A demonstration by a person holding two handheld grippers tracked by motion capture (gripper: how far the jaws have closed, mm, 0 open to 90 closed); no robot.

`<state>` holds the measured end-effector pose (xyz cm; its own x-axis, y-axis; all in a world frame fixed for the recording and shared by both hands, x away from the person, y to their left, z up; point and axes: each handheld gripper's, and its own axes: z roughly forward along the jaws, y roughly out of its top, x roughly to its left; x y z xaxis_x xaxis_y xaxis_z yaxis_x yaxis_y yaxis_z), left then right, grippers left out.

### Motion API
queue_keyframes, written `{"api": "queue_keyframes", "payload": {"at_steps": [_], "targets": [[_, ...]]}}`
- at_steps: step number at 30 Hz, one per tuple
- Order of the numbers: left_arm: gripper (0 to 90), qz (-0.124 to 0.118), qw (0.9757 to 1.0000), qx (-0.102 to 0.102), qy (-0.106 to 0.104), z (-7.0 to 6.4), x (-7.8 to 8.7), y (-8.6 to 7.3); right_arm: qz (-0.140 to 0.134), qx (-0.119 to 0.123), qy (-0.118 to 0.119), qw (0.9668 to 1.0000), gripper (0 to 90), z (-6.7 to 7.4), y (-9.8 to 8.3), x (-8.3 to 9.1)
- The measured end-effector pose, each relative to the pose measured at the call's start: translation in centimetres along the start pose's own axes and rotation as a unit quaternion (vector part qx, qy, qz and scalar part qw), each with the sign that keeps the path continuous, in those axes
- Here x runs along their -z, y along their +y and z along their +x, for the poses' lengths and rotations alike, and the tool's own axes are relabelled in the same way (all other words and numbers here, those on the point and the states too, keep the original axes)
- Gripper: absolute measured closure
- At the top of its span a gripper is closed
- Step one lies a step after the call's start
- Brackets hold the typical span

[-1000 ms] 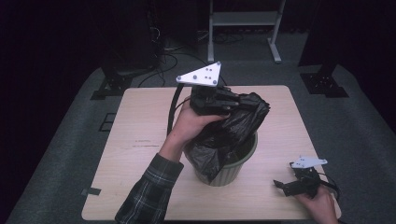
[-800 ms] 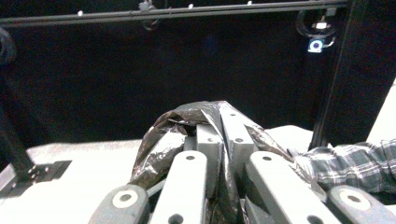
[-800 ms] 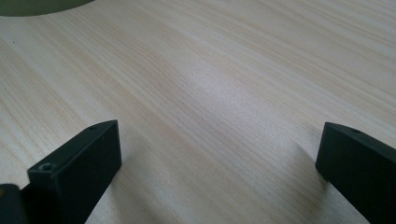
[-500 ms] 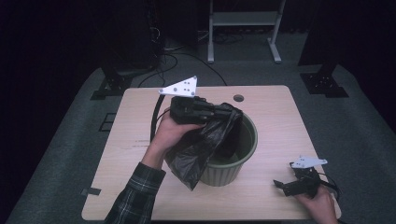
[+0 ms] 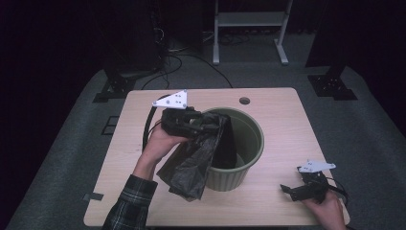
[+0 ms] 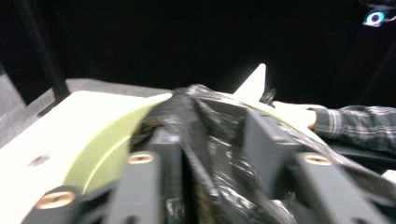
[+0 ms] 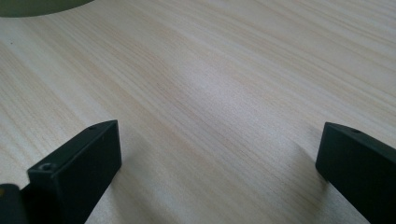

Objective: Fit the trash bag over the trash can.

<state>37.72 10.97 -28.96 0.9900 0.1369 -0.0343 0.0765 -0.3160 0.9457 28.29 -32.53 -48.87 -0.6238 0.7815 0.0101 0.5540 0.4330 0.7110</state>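
Bag [image 5: 194, 158] between left gripper [image 5: 191, 123] jaws — draped over bin [image 5: 249, 143] rim

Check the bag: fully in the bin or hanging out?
Hanging out. Most of the bag drapes over the bin rim and down its outside wall; only part reaches inside. The left gripper has bag between its jaws.

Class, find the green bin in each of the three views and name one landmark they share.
High view: the green bin stands at the table's centre, the black bag draped over its left rim.
Left gripper view: its rim curves at centre left, under the bag.
Right gripper view: a sliver of it at the top left corner.
Shared landmark: the pale wooden table.
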Motion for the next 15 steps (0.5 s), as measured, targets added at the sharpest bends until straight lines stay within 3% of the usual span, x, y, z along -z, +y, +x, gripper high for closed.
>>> {"api": "queue_keyframes", "payload": {"at_steps": [6, 11, 15], "targets": [[27.0, 0.017, 0.9995, 0.011, 0.024, -0.2, 0.9, -0.7, 0.000, 0.000, 0.000, 1.0000, 0.0, 0.0, 0.0, 0.0], [16.6, 0.027, 0.9991, 0.022, 0.026, -0.3, 1.5, -1.5, 0.000, 0.000, 0.000, 1.0000, 0.0, 0.0, 0.0, 0.0], [9.3, 0.020, 0.9987, 0.027, 0.037, -0.4, 2.5, -2.1, 0.000, -0.001, 0.000, 1.0000, 0.0, 0.0, 0.0, 0.0]]}}
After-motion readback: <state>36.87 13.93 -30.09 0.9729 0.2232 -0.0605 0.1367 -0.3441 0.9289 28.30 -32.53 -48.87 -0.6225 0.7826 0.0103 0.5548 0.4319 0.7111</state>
